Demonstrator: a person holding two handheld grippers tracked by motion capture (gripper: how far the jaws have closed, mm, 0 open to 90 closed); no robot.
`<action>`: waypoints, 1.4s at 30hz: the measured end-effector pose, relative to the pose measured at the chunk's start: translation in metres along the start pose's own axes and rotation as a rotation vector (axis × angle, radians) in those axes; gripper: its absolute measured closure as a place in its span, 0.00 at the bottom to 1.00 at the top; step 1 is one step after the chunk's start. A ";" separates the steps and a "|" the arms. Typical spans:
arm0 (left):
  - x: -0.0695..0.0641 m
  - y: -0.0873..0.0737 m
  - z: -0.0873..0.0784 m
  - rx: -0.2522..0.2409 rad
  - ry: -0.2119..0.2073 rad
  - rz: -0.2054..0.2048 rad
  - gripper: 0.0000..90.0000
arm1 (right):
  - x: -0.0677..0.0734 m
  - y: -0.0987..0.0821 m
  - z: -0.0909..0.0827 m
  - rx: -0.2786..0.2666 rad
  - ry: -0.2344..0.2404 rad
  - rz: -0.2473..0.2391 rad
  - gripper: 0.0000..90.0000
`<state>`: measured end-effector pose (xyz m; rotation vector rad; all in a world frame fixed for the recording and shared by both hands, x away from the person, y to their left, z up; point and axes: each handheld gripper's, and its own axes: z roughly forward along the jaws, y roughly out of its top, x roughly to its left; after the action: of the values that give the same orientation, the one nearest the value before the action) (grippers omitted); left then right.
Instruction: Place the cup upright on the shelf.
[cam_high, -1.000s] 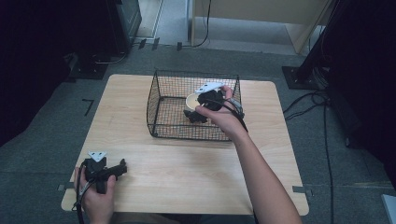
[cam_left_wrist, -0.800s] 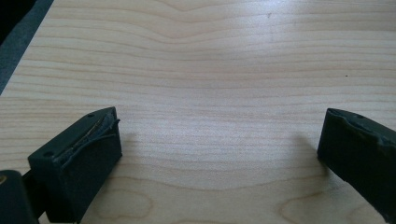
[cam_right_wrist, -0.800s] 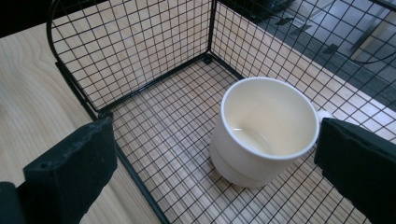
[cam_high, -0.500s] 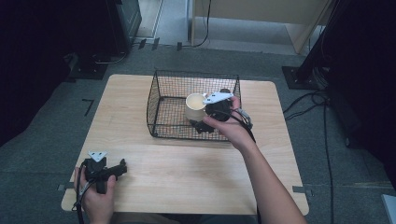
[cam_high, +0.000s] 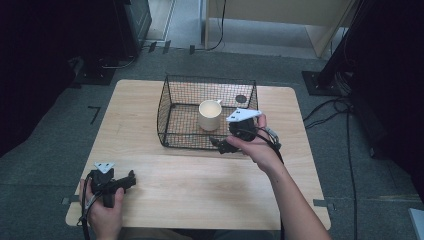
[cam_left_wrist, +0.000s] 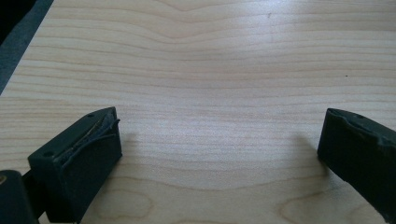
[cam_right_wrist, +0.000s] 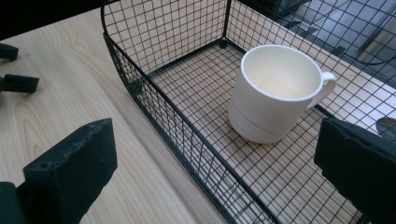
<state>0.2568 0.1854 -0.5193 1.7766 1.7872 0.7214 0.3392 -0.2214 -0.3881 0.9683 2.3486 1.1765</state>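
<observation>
**A:** Start at the right gripper (cam_high: 223, 145). How do its jaws stand?

**B:** Spread wide, with nothing between them. In the right gripper view they straddle the near wall of the wire basket (cam_right_wrist: 154, 112), one jaw over bare wood, the other over the mesh floor.

**A:** And the mug (cam_right_wrist: 273, 91)?

**B:** Upright inside the basket, on its floor, mouth up, handle turned toward the far right corner of the tabletop (cam_high: 150, 185). It lies ahead of the jaws, beyond that near wall and just to its far side. The mug's long axis runs vertically, so the jaws would meet it across its width.

**A:** Which hand is nearer?

**B:** The right hand (cam_high: 255, 147), clearly. It hovers at the basket's near right corner, forearm angling in from the tabletop's near edge.

**A:** The left gripper (cam_high: 131, 180)?

**B:** Well apart, low by the near left corner, jaws also wide and holding nothing, facing plain wood.
</observation>
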 end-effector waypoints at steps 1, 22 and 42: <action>0.000 0.000 0.000 0.000 0.000 0.000 0.00 | 0.000 -0.002 -0.002 0.001 -0.001 0.001 0.00; 0.000 0.000 0.000 0.001 0.000 -0.002 0.00 | -0.003 -0.044 -0.032 -0.013 -0.041 0.041 0.00; 0.000 0.000 0.000 0.000 0.000 0.000 0.00 | -0.022 -0.101 -0.050 -0.010 -0.105 0.126 0.00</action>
<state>0.2567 0.1853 -0.5193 1.7769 1.7871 0.7211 0.2838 -0.3085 -0.4390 1.1608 2.2259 1.1516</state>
